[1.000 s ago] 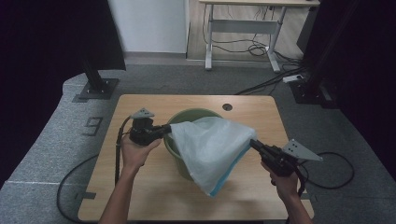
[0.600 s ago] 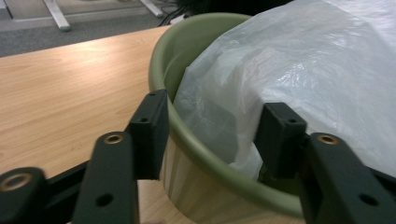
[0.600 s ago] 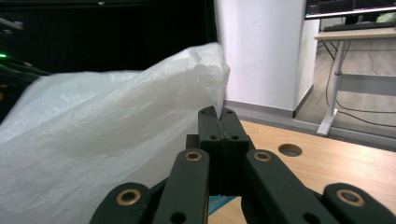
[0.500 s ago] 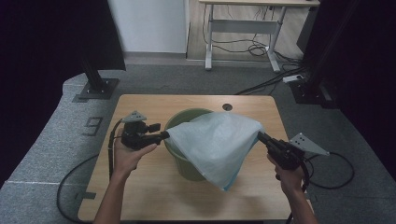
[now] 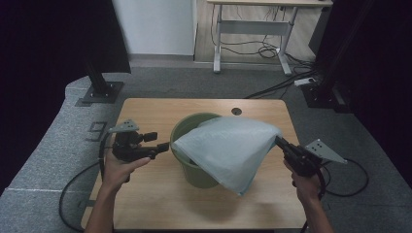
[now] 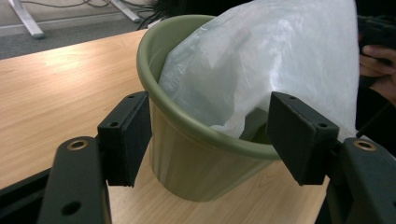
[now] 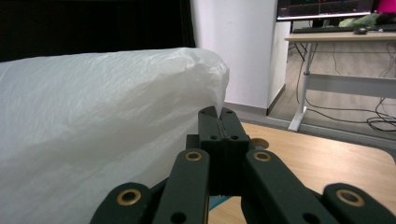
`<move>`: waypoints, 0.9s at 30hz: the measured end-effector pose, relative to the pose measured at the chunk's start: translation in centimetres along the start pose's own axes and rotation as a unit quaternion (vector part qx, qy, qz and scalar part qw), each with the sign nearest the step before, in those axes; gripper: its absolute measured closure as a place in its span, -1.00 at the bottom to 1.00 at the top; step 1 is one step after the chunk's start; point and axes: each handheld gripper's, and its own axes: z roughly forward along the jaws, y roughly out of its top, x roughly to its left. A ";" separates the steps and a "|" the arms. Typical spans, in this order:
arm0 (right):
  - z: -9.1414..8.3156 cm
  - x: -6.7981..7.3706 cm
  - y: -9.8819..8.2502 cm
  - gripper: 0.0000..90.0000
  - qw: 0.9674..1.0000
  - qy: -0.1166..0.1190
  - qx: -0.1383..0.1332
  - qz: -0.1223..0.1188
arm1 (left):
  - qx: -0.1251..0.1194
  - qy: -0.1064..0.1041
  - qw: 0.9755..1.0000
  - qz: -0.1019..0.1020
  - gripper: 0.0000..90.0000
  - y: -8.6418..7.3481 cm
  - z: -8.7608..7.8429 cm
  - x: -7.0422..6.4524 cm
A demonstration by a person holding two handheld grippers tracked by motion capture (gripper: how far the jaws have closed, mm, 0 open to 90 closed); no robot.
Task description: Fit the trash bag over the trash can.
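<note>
Bag (image 5: 228, 150): one white plastic bag in the high view, draped over the right half of one green bucket (image 5: 192, 167) that stands mid-table, one corner hanging down the bucket's front right. One wooden table (image 5: 145, 204), one round hole (image 5: 236, 111) in its far edge. Two grippers. Left gripper (image 5: 165, 145) sits just left of the bucket rim, clear of the bag, jaws have just been opening, nothing between them. Right gripper (image 5: 279, 141) is at the bag's right corner, holding it up and taut. One cable (image 5: 73, 182) trails off the left side, one cable (image 5: 350, 187) off the right.

Left gripper view: two black jaws stand wide apart, both pads bare, left gripper (image 6: 210, 135). Between them, farther off, the bucket's (image 6: 196, 163) near rim and wall; the bag (image 6: 280, 60) spills out of the bucket mouth and over the far side. Pads touch neither. A hand (image 6: 378, 70) shows at the right edge behind the bag.

Right gripper view: right gripper (image 7: 217, 114) jaws pressed together with a thin pinch of bag film between the tips. The bag (image 7: 93, 121) stretches away to the left. One desk (image 7: 341, 37) with one monitor (image 7: 322, 9) in the background.
</note>
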 end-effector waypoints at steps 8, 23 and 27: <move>0.1 1.0 -0.1 0.97 1.000 0.015 0.004 -0.008 | -0.002 -0.003 1.000 0.003 -0.30 0.0 0.5 -0.8; 1.4 4.8 0.5 0.97 0.997 0.066 0.010 -0.034 | 0.016 -0.006 0.998 0.052 -0.28 1.3 4.4 -5.7; 1.8 5.1 0.4 0.97 0.997 0.069 0.013 -0.035 | 0.005 0.008 0.997 0.072 -0.28 1.2 4.5 -6.9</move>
